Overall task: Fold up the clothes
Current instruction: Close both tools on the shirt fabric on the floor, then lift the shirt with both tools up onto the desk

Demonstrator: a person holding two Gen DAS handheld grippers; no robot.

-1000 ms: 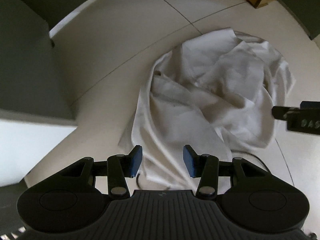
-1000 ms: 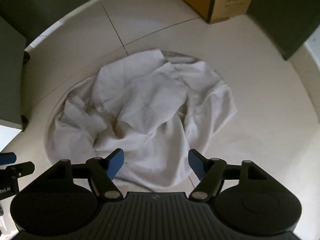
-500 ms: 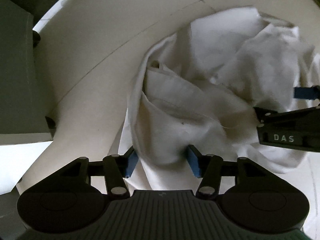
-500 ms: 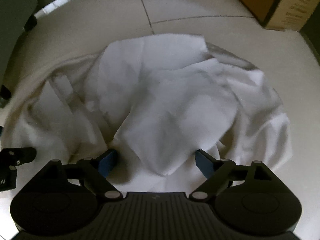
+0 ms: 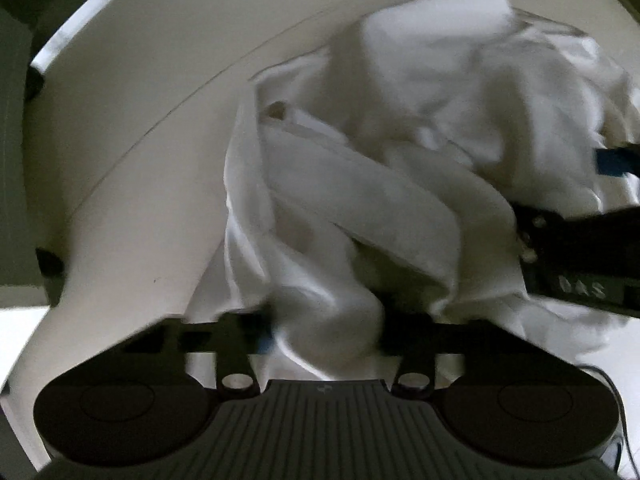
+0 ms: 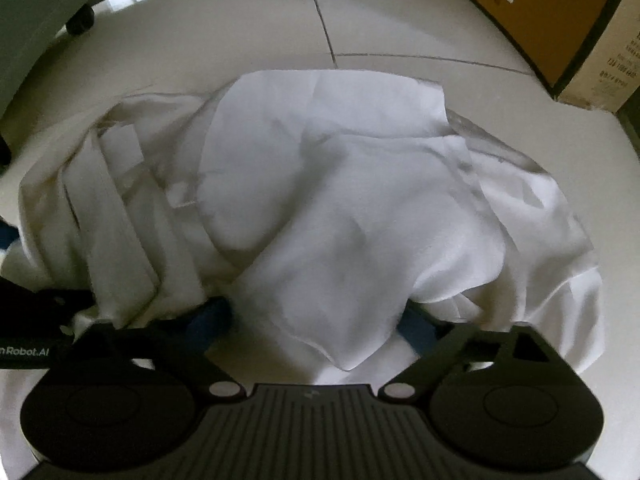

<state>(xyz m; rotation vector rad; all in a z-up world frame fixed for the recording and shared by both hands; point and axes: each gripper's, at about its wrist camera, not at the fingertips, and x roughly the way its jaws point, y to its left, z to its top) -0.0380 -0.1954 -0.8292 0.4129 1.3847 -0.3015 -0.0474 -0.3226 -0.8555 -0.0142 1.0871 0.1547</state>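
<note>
The pale tiled floor [image 6: 248, 28] with thin grout lines carried the crumpled white cloth garment [image 6: 328, 200], heaped near its middle, with no clear long axis or heading; its shape was too bunched to read. A brown cardboard box [image 6: 560, 20] was cut off at the upper right, a dark cabinet [image 6: 36, 8] on castors at the upper left. The right gripper [image 6: 316, 326] straddled a wide fold, jaws closing, pads half buried; whether they pressed yet could not be told. The left gripper [image 5: 326, 334], blurred, had its jaws closing on a bunched ridge of cloth, the pads pinching it.
</note>
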